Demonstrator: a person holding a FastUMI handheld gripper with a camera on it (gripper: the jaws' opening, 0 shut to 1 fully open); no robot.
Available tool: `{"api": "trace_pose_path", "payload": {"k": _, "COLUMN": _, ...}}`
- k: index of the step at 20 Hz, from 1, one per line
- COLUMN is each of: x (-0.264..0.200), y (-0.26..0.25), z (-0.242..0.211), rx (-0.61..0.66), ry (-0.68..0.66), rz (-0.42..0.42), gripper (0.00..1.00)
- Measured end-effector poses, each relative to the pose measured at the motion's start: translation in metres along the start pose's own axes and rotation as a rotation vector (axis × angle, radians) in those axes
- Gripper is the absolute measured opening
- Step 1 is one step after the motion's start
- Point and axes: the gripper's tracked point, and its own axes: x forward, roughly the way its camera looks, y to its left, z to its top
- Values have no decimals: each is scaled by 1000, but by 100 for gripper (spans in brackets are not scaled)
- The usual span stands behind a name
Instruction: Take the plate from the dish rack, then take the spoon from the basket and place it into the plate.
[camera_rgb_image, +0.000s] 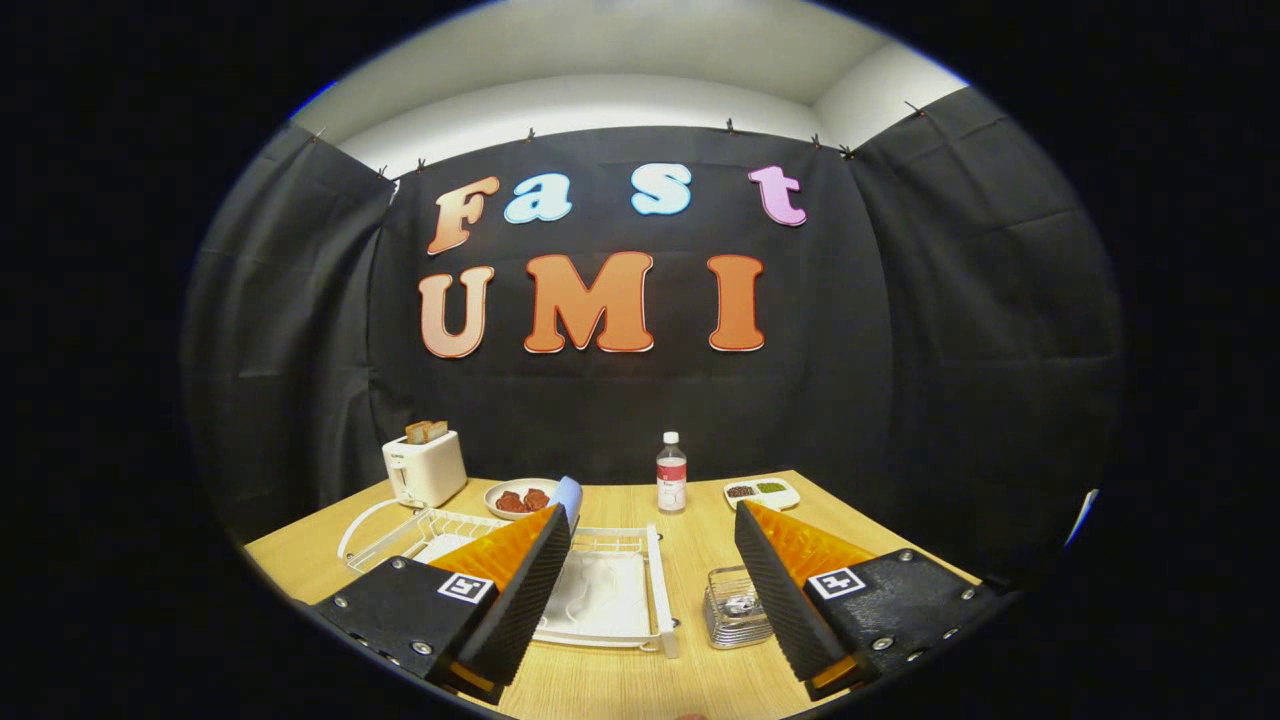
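A white wire dish rack sits on the wooden table, with a white drip tray under its right part. A pale blue plate stands on edge in the rack, and my left finger hides most of it. A small metal mesh basket stands to the right of the rack, just inside my right finger. A shiny spoon lies in it. My gripper hangs open above the table's near side, with nothing between its fingers. The rack's right end and the basket lie below the gap.
At the back of the table stand a white toaster with bread in it, a dish of red food, a clear bottle and a white divided dish. Black cloth walls close the booth behind and at both sides.
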Motion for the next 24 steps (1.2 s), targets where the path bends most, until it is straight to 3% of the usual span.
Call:
{"api": "trace_pose_path", "payload": {"k": 9, "x": 90, "y": 59, "z": -23, "rx": -60, "ry": 147, "rz": 33, "gripper": 99}}
{"api": "trace_pose_path", "payload": {"k": 12, "x": 124, "y": 61, "z": -46, "rx": -81, "ry": 243, "rz": -29, "gripper": 99}}
{"api": "trace_pose_path", "payload": {"k": 17, "x": 142, "y": 71, "z": -86, "rx": -28, "ry": 455, "rz": -56, "gripper": 96}}
{"api": "trace_pose_path", "payload": {"k": 21, "x": 149, "y": 80, "z": -102, "rx": 31, "ry": 561, "rz": -79, "gripper": 64}}
{"api": "trace_pose_path", "payload": {"k": 24, "x": 149, "y": 73, "z": -99, "rx": 21, "ry": 577, "rz": -141, "gripper": 28}}
